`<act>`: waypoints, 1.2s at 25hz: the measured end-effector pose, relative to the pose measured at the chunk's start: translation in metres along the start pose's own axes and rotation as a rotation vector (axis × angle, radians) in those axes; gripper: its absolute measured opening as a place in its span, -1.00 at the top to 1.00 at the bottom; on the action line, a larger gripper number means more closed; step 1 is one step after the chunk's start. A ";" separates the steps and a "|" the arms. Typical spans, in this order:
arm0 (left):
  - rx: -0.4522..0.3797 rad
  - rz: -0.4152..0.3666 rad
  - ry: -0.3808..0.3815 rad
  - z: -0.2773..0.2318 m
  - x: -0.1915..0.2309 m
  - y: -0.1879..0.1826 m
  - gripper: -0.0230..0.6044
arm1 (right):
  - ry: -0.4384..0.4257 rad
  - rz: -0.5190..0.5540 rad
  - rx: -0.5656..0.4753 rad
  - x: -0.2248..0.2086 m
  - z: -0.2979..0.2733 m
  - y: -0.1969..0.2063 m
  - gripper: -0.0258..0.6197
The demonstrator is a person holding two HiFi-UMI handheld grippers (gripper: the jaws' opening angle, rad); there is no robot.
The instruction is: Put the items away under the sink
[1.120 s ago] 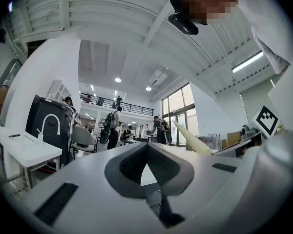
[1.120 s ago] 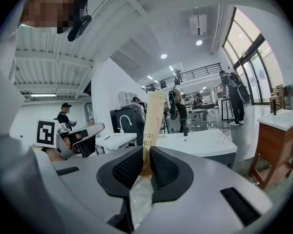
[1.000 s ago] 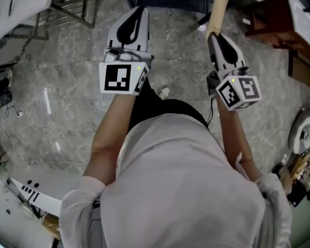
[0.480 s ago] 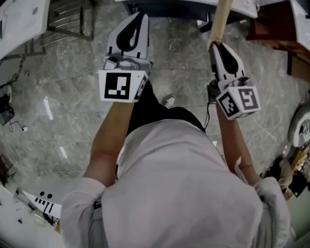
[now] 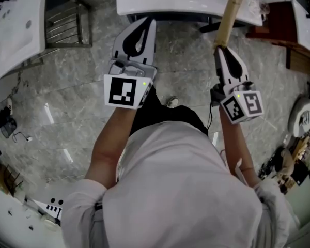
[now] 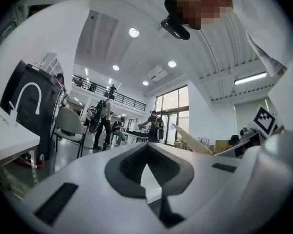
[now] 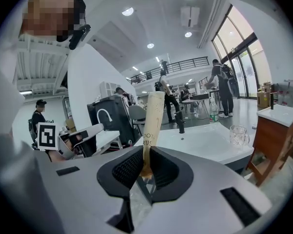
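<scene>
Right gripper (image 5: 220, 50) is clamping the lower end of a slim tan carton (image 5: 228, 14) between its jaws. The carton is sticking out past the jaw tips, and in the head view its far end is overlapping the front rim of the white sink basin (image 5: 160, 4). Left gripper (image 5: 144, 22) is hovering alongside over the grey stone floor (image 5: 67, 87), jaws pressed together on nothing, tips pointing toward the basin.

A glass mug (image 7: 237, 135) is seen beside a wooden cabinet (image 7: 272, 139) — a metal rack (image 5: 64, 25) is set on grey stone floor (image 5: 57, 92).
</scene>
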State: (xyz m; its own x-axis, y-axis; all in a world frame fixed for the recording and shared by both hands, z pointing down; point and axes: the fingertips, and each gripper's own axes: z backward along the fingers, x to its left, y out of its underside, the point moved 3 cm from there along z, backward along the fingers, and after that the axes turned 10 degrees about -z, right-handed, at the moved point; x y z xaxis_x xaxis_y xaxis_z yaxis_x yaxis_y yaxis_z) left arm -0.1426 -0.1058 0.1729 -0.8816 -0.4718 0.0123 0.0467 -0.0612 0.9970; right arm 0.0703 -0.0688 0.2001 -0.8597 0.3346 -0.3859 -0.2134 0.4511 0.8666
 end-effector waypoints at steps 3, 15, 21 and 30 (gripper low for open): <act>0.007 0.011 0.036 -0.005 0.002 0.006 0.92 | 0.015 0.008 0.006 0.003 -0.007 -0.002 0.72; 0.054 0.021 0.039 -0.025 -0.013 0.033 0.92 | 0.008 -0.010 0.038 -0.028 -0.014 0.011 0.72; 0.123 -0.064 -0.005 -0.040 -0.021 0.104 0.92 | -0.108 0.012 0.045 -0.077 -0.036 0.050 0.72; 0.063 -0.108 -0.064 -0.041 -0.055 0.162 0.92 | -0.194 0.038 0.092 -0.126 -0.034 0.121 0.72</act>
State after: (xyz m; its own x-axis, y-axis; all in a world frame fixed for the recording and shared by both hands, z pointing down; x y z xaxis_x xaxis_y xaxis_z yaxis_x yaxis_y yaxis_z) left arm -0.0676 -0.1259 0.3310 -0.9081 -0.4085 -0.0923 -0.0775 -0.0527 0.9956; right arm 0.1366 -0.0846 0.3646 -0.7591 0.5017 -0.4148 -0.1318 0.5056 0.8527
